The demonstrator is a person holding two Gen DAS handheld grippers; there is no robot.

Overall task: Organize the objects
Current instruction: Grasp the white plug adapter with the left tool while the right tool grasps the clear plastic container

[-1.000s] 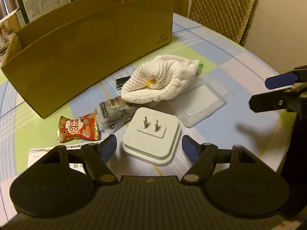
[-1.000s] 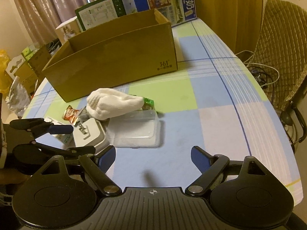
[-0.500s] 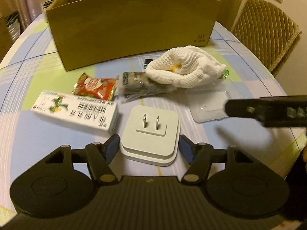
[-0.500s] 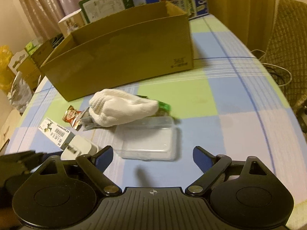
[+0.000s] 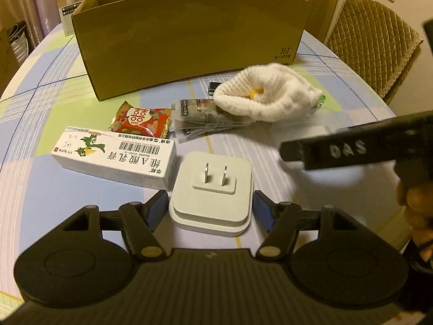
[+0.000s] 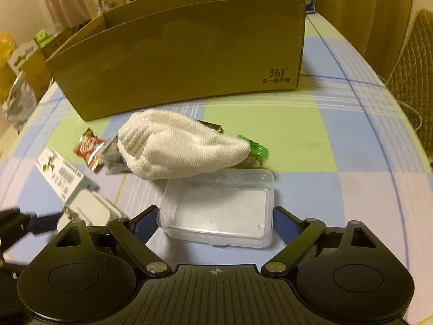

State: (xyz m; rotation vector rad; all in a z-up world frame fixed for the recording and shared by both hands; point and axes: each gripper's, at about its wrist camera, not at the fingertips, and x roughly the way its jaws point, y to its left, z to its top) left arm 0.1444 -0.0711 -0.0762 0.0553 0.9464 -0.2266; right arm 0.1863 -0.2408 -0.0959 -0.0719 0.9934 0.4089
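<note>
Closed in since a second ago: left gripper (image 5: 209, 207) now spread astride the white plug adapter (image 5: 212, 192), right gripper (image 6: 216, 223) spread astride the clear plastic case (image 6: 219, 211). Both at six o'clock, cardboard box (image 6: 176, 54) at twelve. Probably rigid, light, slick-sided; best pinched across flat side walls, clear of upturned prongs.

The white knitted cloth bundle (image 6: 173, 146) covers most of a green-wrapped packet (image 6: 257, 153) and a dark flat object (image 5: 213, 86), so neither can be identified. The right hand-held gripper (image 5: 351, 149) crosses the left wrist view as a motion-blurred black bar, hiding part of the clear plastic lidded box (image 5: 311, 127). The brown cardboard box (image 6: 184, 54) hides its own interior behind its near wall.
</note>
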